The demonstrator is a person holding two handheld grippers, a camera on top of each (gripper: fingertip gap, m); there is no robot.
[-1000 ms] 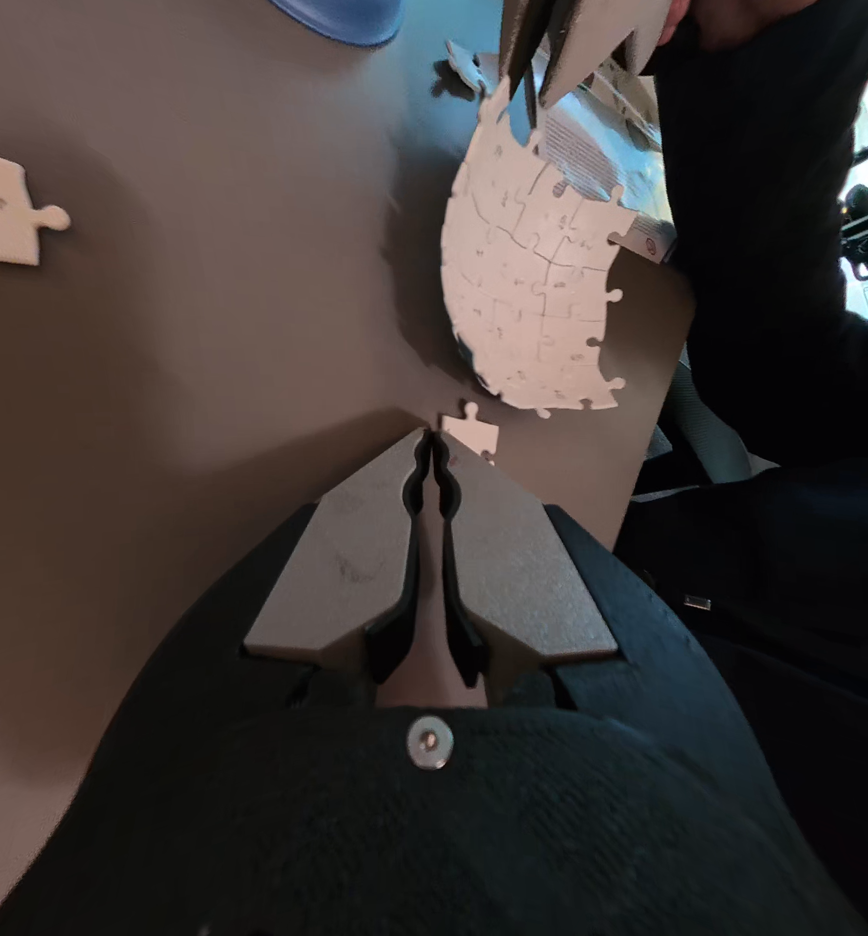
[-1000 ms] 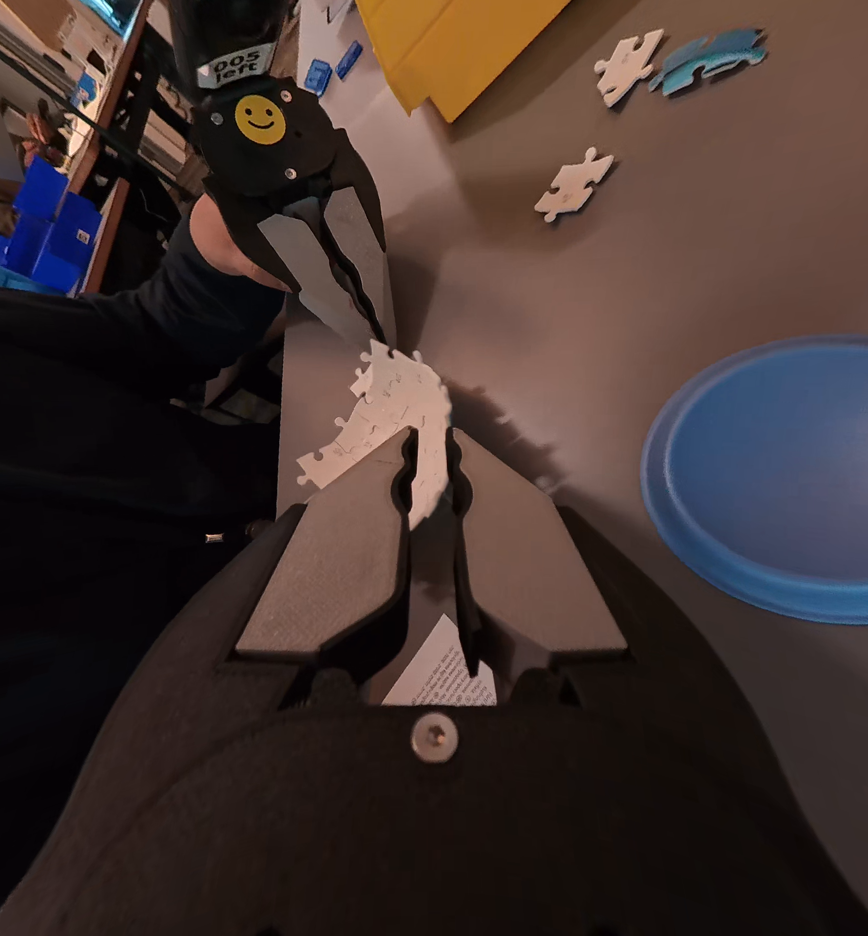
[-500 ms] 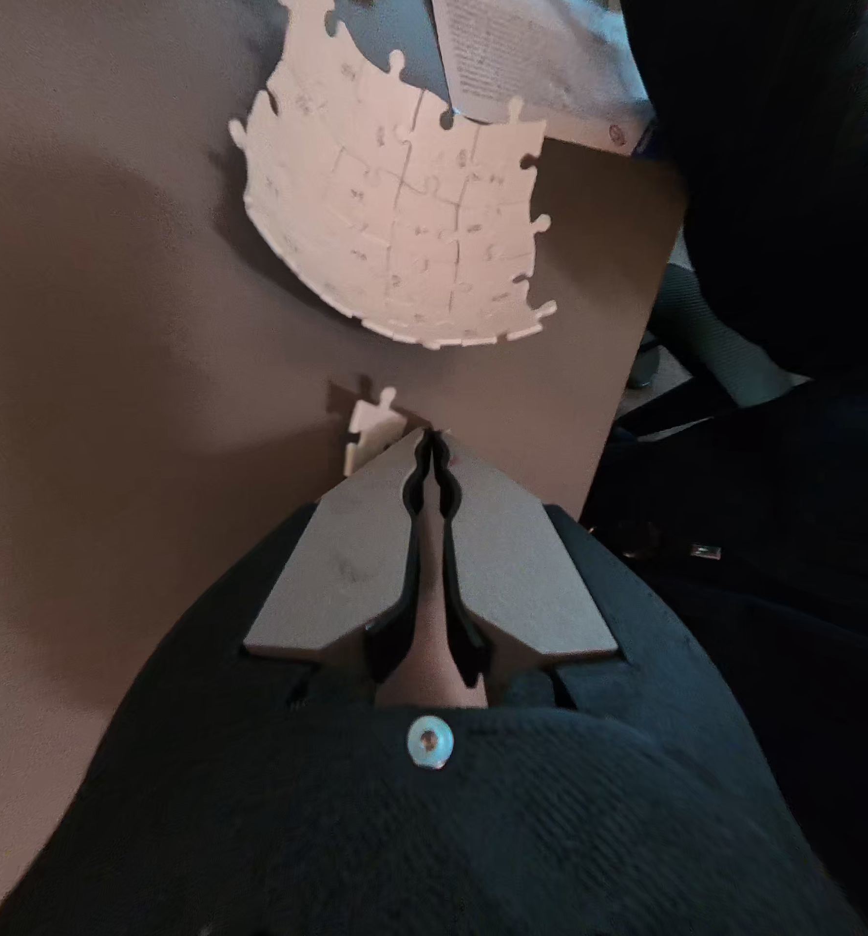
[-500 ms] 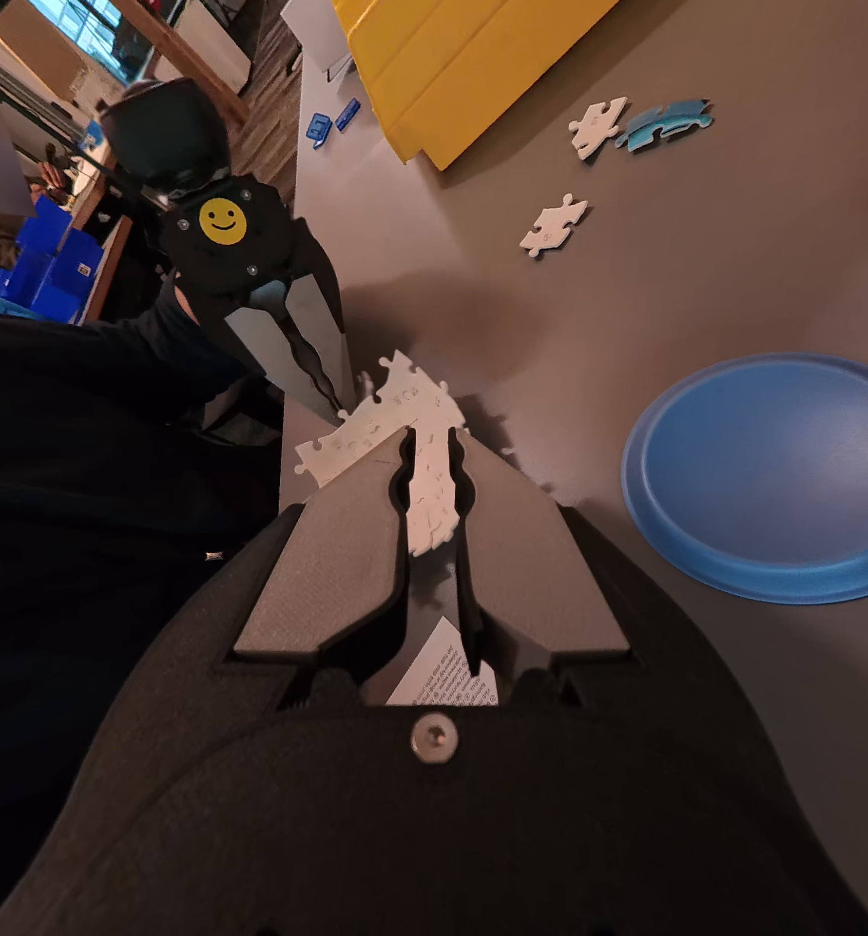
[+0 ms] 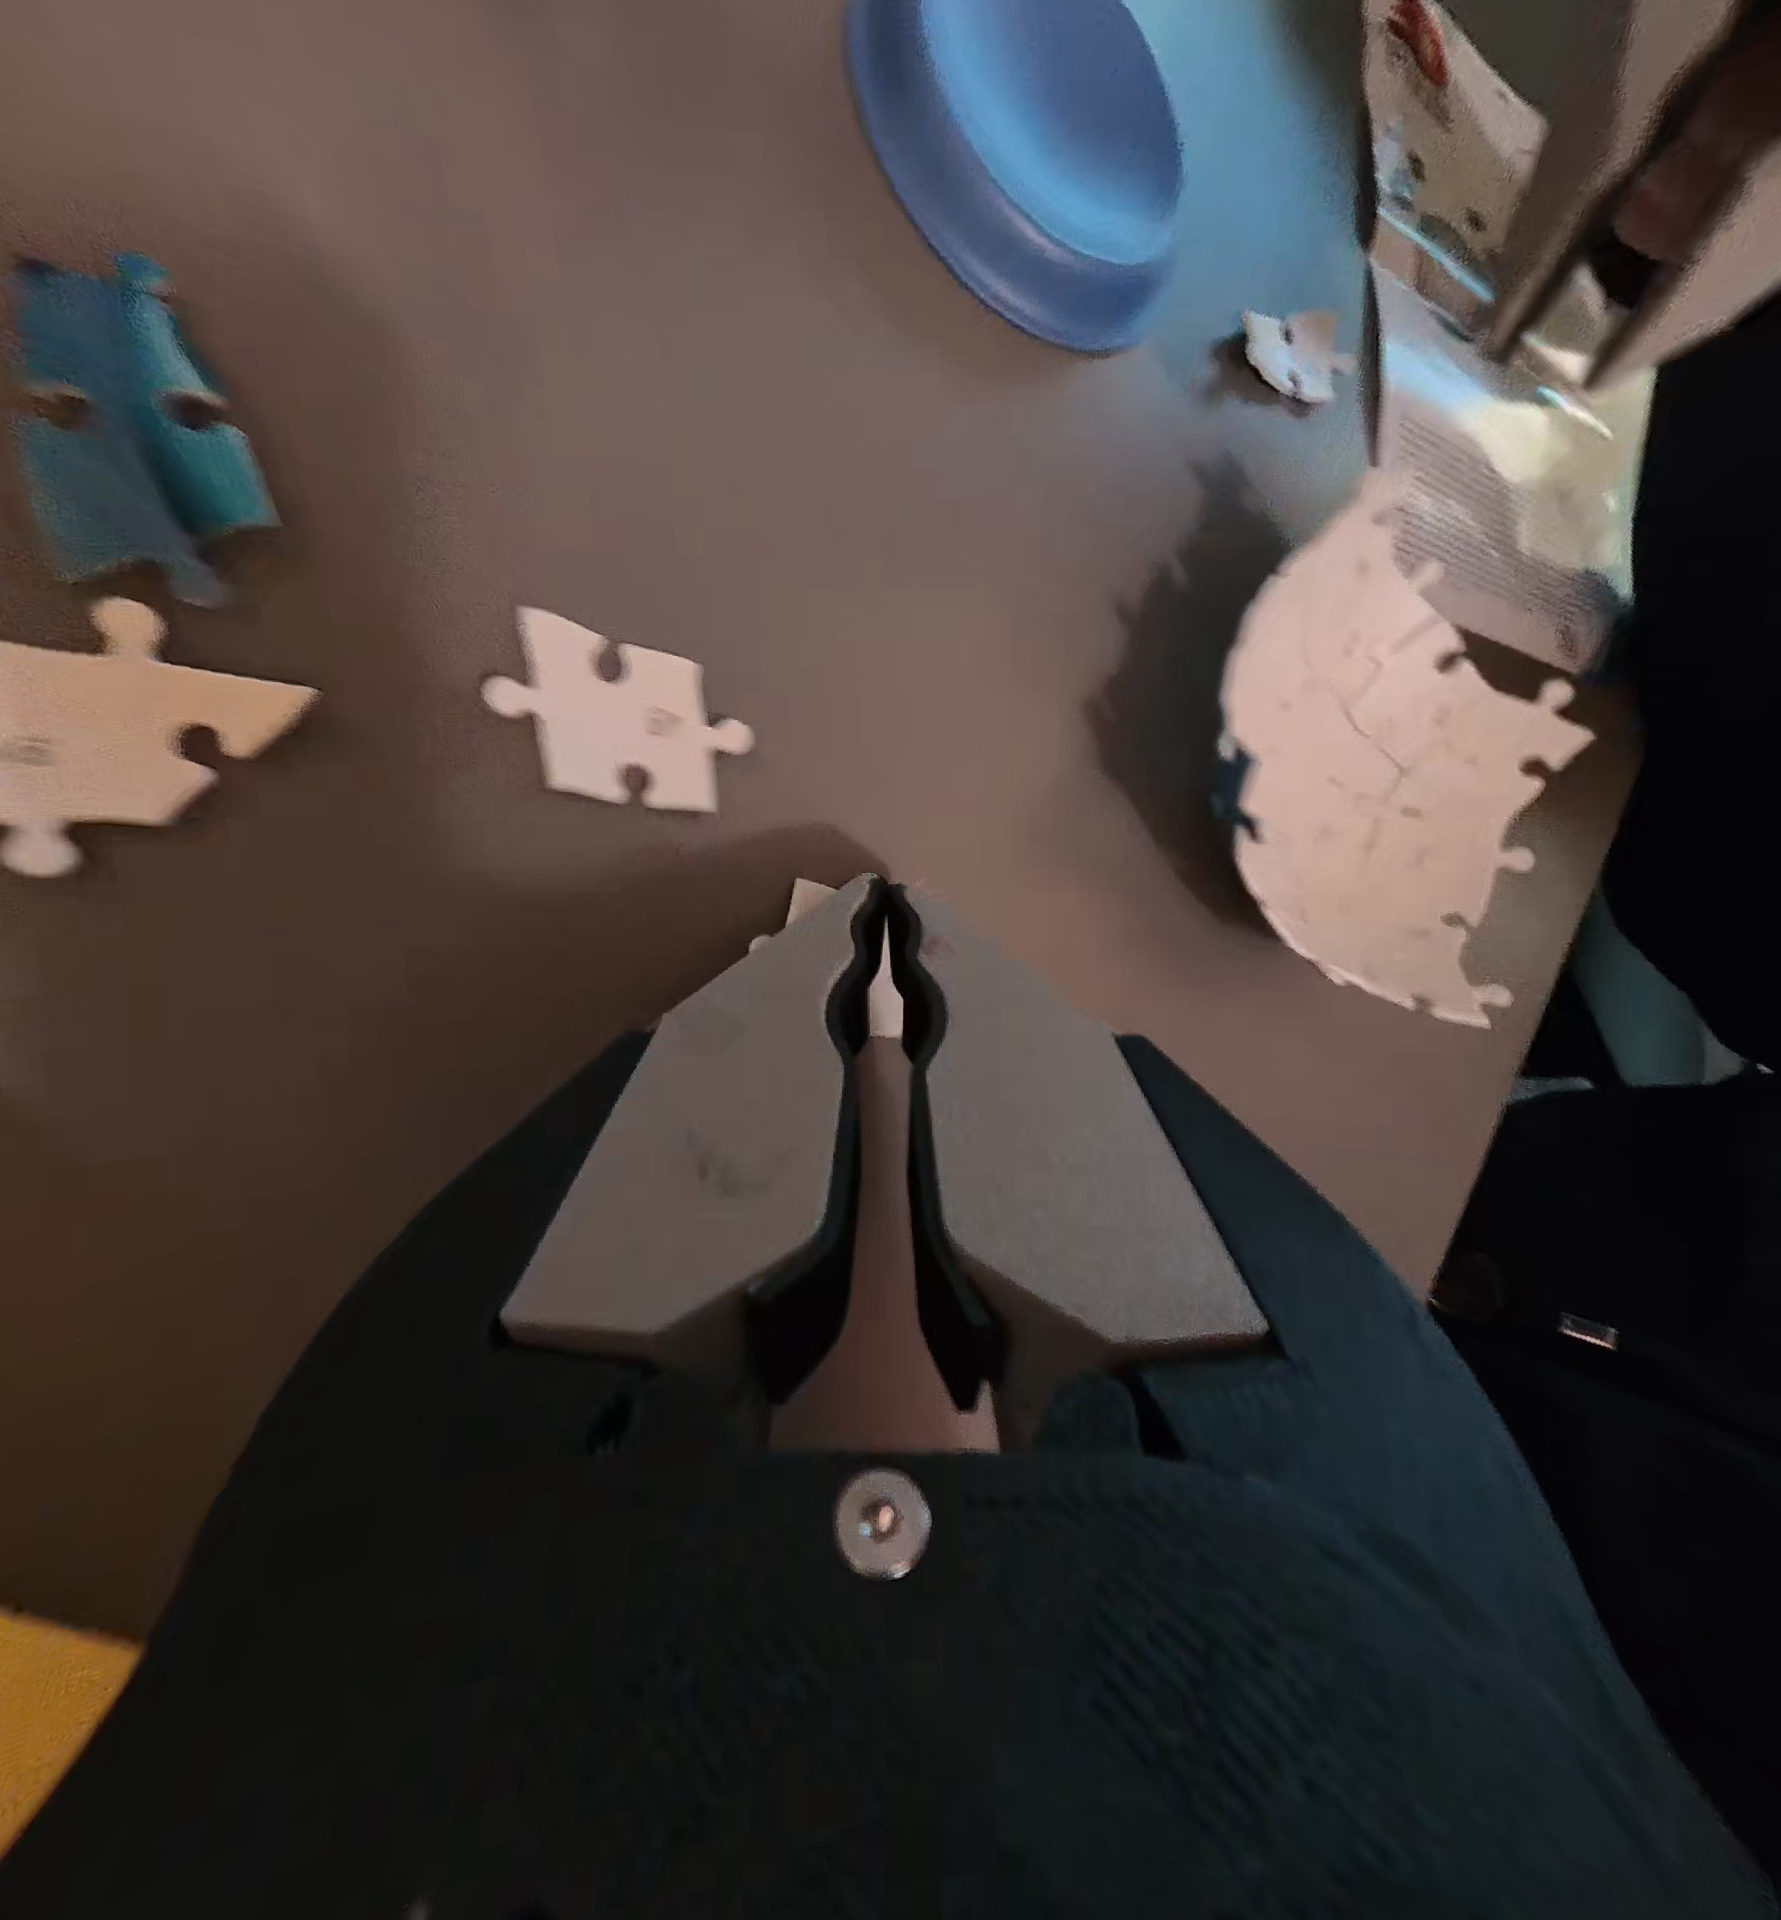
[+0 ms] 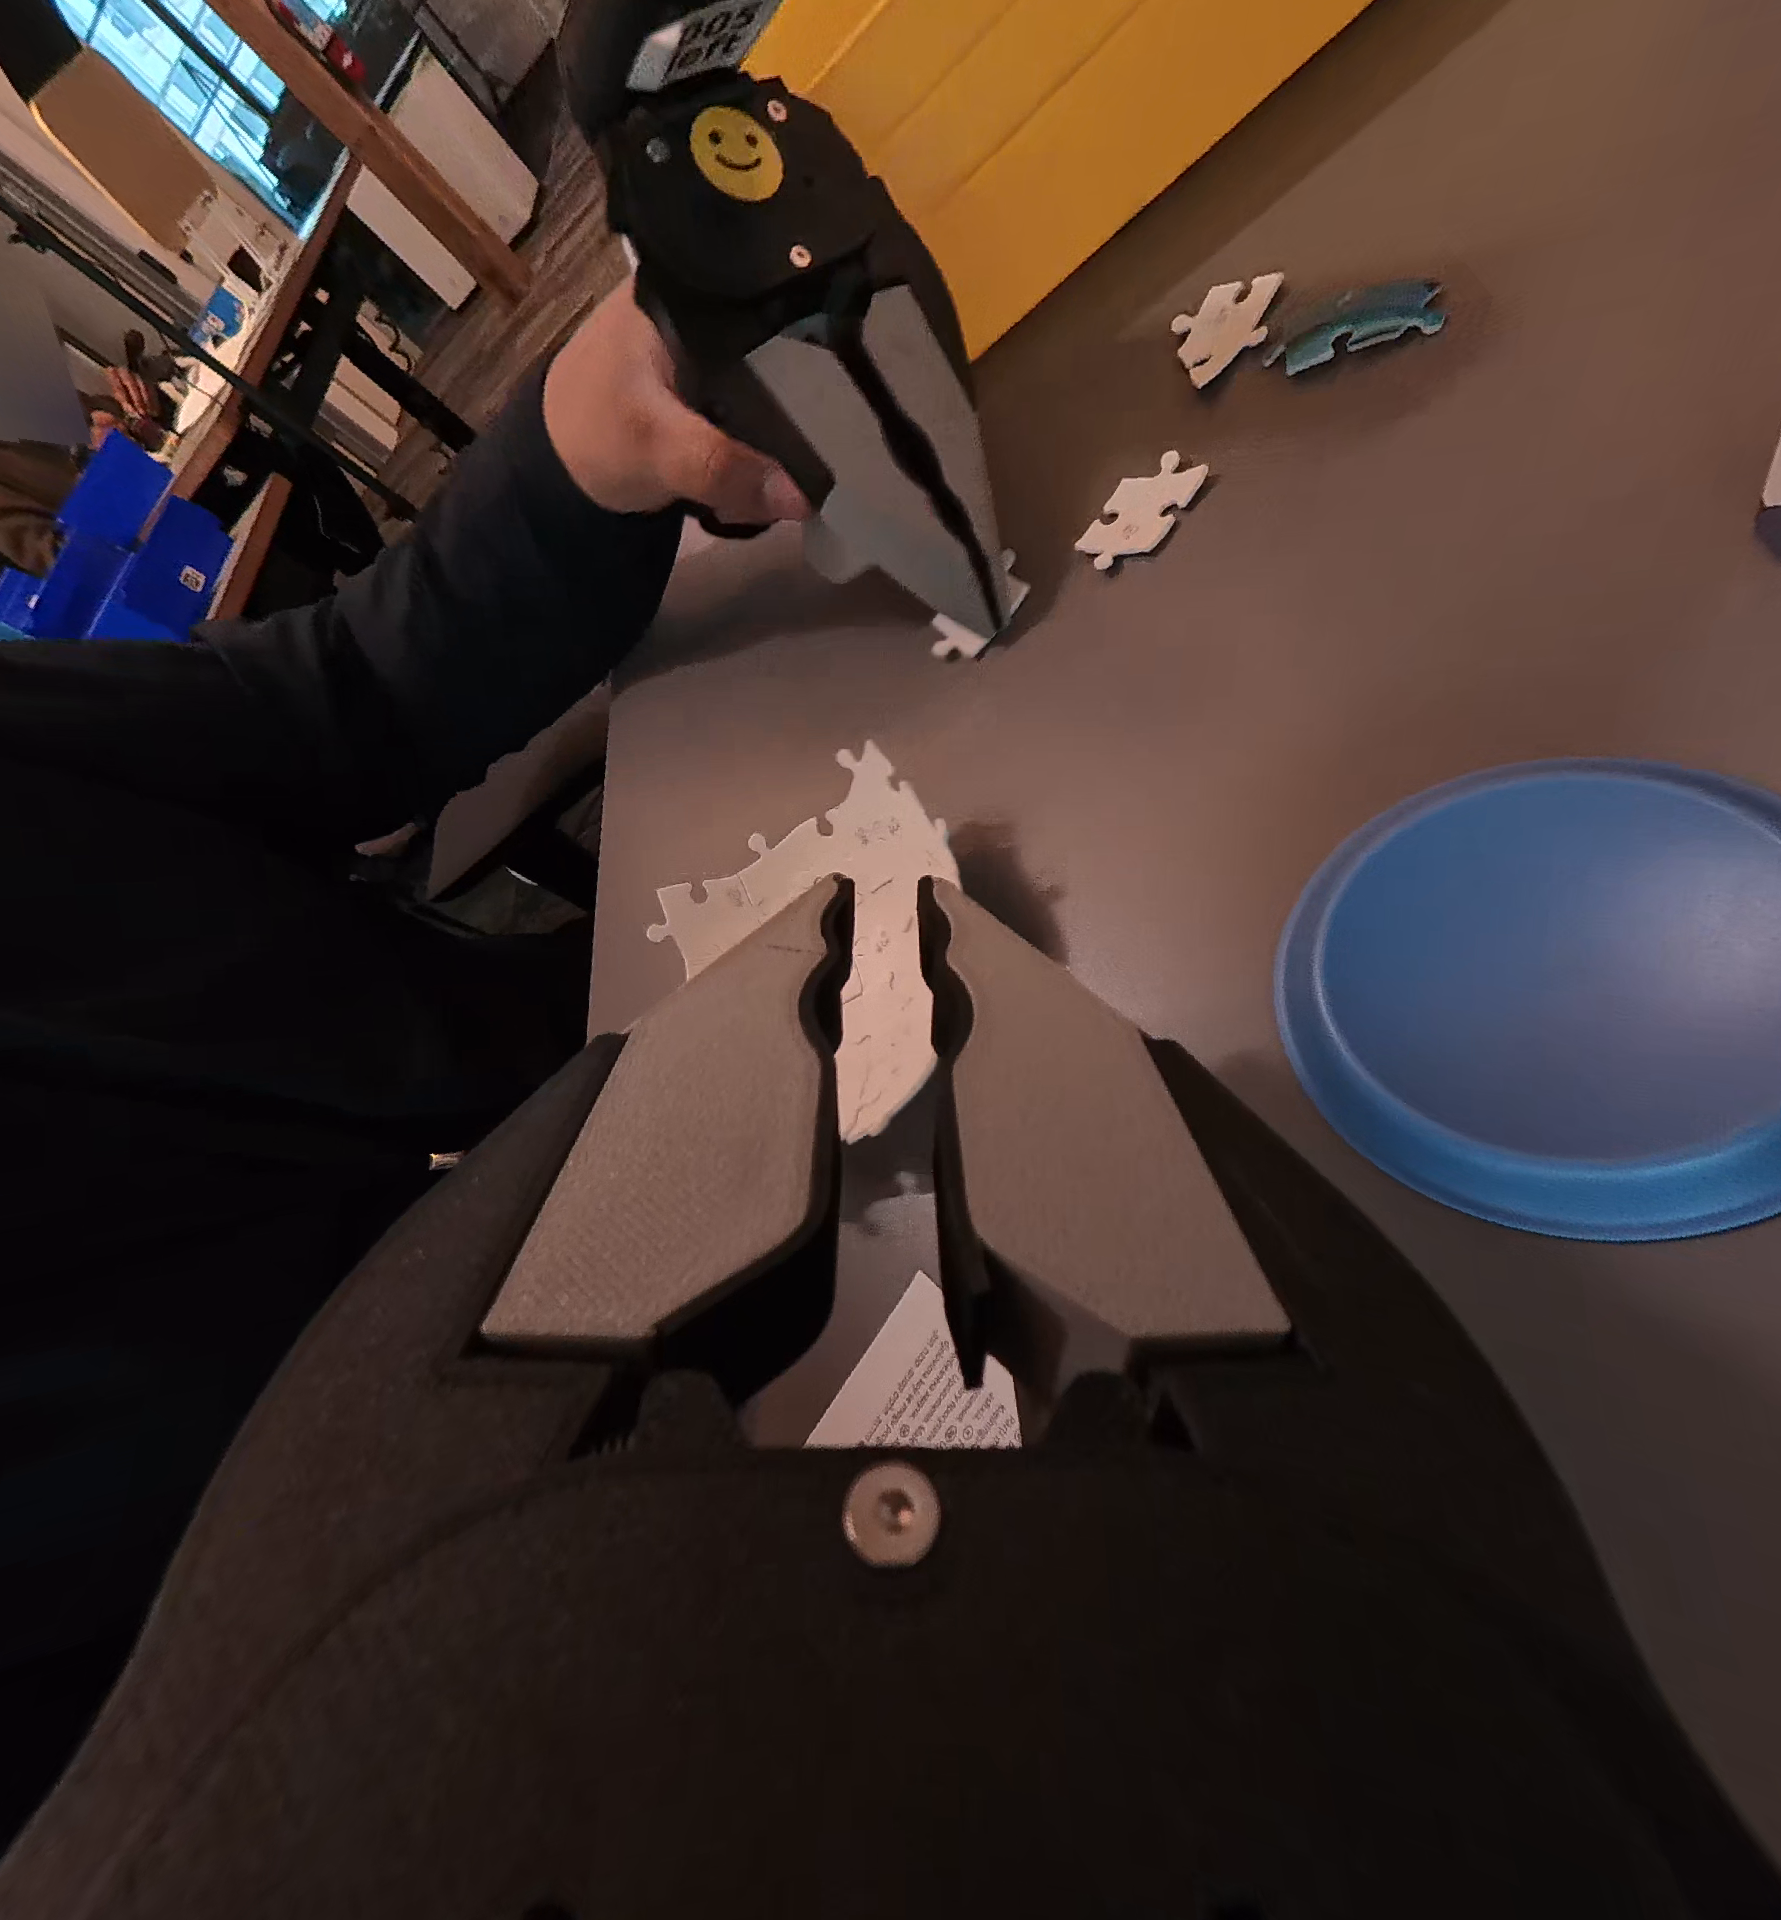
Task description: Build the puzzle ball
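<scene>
The partly built puzzle ball (image 6: 865, 821) is a curved white shell of joined pieces near the table's corner; it also shows in the left wrist view (image 5: 1374, 790). My right gripper (image 6: 884, 888) is shut on its edge, the shell standing between the fingers. My left gripper (image 5: 884, 891) is shut, its tips down on a single white piece (image 5: 886, 1013) lying flat on the table. From the right wrist view, the left gripper (image 6: 990, 618) stands beyond the shell with that piece (image 6: 959, 636) under its tips. Whether the jaws pinch the piece is hidden.
Loose white pieces (image 5: 621, 727) (image 5: 86, 727) and a blue pair (image 5: 138, 436) lie left of my left gripper. A blue round dish (image 6: 1592, 987) sits to the right of the shell. A yellow bin (image 6: 1052, 125) stands at the back. A printed leaflet (image 6: 917, 1392) lies under my right gripper. My hands' fingertips stand some 15 centimetres from each other.
My left gripper has moved away from the shell, out among the loose pieces, with the single white piece staying at its tips. My right gripper still holds the shell.
</scene>
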